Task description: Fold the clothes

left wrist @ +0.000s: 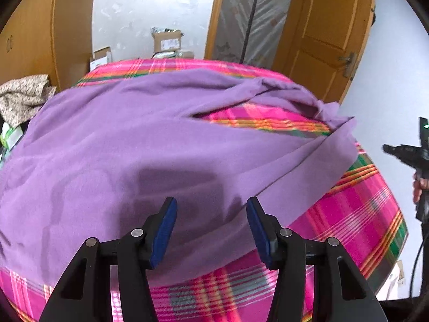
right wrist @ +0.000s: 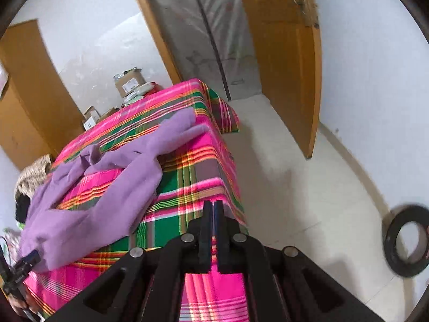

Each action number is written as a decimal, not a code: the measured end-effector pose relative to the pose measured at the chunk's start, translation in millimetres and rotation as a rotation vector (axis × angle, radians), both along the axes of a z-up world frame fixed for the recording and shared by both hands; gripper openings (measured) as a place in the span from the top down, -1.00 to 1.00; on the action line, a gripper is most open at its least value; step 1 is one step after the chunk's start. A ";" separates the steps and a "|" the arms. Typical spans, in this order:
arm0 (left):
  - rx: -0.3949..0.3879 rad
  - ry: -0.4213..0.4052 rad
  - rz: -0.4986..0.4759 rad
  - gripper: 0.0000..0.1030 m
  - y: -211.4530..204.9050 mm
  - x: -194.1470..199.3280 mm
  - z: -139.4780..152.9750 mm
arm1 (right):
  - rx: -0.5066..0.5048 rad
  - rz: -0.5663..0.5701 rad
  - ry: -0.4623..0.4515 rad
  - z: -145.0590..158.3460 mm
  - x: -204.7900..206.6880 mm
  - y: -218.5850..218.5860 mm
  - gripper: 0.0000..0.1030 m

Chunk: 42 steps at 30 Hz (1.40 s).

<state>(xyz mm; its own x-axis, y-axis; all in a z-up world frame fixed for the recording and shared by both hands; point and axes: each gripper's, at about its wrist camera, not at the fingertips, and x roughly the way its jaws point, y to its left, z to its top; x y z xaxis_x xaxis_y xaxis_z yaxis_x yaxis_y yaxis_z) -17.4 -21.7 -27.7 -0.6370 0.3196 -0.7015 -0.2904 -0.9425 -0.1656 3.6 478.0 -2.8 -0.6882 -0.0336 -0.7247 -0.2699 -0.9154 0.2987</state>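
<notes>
A purple garment [left wrist: 134, 139] lies spread and rumpled over a table covered with a pink, green and orange plaid cloth [left wrist: 348, 214]. One sleeve runs toward the far corner, and plaid shows through a gap in the folds. My left gripper [left wrist: 211, 204] is open just above the garment's near part, with nothing between its blue pads. My right gripper [right wrist: 213, 204] is shut with nothing in it, off the table's near right corner and away from the garment [right wrist: 112, 187]. In the left wrist view it shows at the far right edge [left wrist: 407, 153], held by a hand.
A heap of patterned fabric [left wrist: 24, 94] lies beyond the table's left side. Cardboard boxes [left wrist: 166, 40] stand against the far wall. An open wooden door [right wrist: 284, 53] and pale floor are to the right, with a black ring [right wrist: 407, 241] lying on the floor.
</notes>
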 end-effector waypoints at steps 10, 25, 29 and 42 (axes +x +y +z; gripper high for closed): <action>0.009 -0.035 -0.083 -0.08 37.5 -17.4 -0.2 | -0.134 0.085 -0.004 -1.1 -106.2 -28.2 0.26; 0.019 -0.036 -0.111 -0.08 39.1 -6.9 0.0 | -0.212 -0.023 0.066 6.7 -24.4 6.4 0.91; 0.036 -0.010 -0.092 -0.08 25.1 6.8 9.7 | -0.227 -0.110 0.030 -6.7 32.3 25.6 0.87; 0.047 -0.062 -0.001 -0.08 -9.4 21.4 -6.6 | -0.096 0.111 0.085 -5.6 64.2 -54.4 0.44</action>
